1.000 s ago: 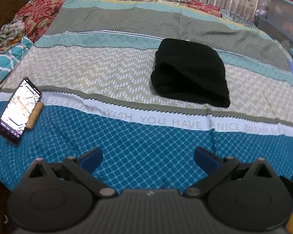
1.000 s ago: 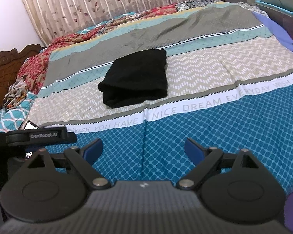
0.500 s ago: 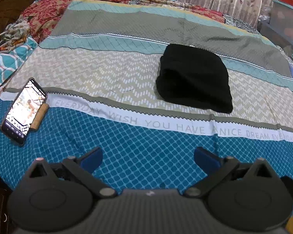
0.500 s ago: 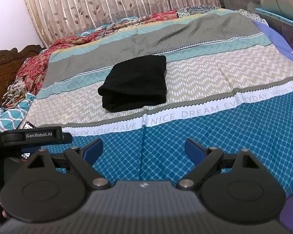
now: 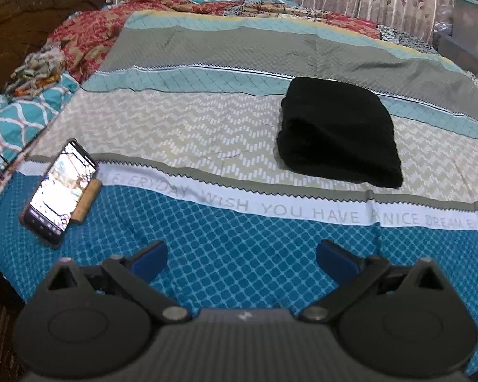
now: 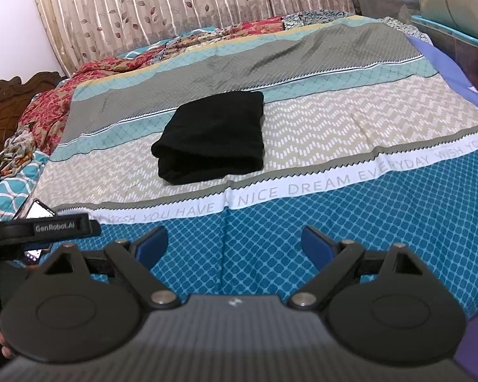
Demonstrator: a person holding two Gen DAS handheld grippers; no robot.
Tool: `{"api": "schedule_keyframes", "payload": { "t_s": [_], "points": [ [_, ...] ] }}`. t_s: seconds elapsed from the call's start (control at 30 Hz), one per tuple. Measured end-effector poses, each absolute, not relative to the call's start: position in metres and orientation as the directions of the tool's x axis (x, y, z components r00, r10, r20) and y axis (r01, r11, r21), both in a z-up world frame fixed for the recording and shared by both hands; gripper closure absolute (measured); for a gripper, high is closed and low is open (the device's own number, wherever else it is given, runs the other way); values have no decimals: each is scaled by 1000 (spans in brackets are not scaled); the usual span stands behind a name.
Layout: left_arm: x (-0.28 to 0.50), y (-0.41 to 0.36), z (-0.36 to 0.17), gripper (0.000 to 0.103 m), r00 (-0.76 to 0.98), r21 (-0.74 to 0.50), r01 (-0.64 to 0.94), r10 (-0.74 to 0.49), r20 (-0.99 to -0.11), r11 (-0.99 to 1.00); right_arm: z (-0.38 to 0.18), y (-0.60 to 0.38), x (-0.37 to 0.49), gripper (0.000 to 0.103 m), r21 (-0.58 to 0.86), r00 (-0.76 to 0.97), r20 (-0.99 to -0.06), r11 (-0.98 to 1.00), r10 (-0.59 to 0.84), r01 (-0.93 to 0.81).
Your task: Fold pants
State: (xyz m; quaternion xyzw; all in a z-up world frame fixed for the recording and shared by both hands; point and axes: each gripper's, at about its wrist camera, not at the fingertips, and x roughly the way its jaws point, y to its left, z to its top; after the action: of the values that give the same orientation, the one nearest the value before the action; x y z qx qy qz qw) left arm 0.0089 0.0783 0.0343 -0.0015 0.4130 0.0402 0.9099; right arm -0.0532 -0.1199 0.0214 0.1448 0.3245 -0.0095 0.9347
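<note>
The black pants lie folded into a compact rectangle on the patterned bedspread, right of centre in the left wrist view. In the right wrist view the pants lie just left of centre. My left gripper is open and empty, held over the blue front band of the bedspread, well short of the pants. My right gripper is open and empty too, also over the blue band and apart from the pants.
A lit phone leans on a small wooden stand at the bed's left front. The left gripper's body shows at the left of the right wrist view. Crumpled cloths lie far left. Storage boxes stand at right. Curtains hang behind.
Both grippers have drawn back and risen a little from the bed; the folded pants look slightly farther away. The jaws stay open and the pants have not moved.
</note>
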Motion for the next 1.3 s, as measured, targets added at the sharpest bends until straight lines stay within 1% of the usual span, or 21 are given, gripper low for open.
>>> {"api": "schedule_keyframes", "payload": {
  "t_s": [0.17,0.47,0.8,1.3],
  "points": [
    [9,78,35,0,659,46,-72,83,-748,996,30,-117,-48,11,235,805,-589,968,68,90],
    [9,73,36,0,657,64,-54,83,-749,997,43,-120,-39,11,250,833,-549,964,68,86],
    [8,65,35,0,660,86,-7,70,-748,996,34,-117,-39,11,268,819,-570,958,73,102],
    [8,55,38,0,675,157,24,100,-731,987,24,-118,-41,11,298,795,-601,947,86,122]
  ]
}}
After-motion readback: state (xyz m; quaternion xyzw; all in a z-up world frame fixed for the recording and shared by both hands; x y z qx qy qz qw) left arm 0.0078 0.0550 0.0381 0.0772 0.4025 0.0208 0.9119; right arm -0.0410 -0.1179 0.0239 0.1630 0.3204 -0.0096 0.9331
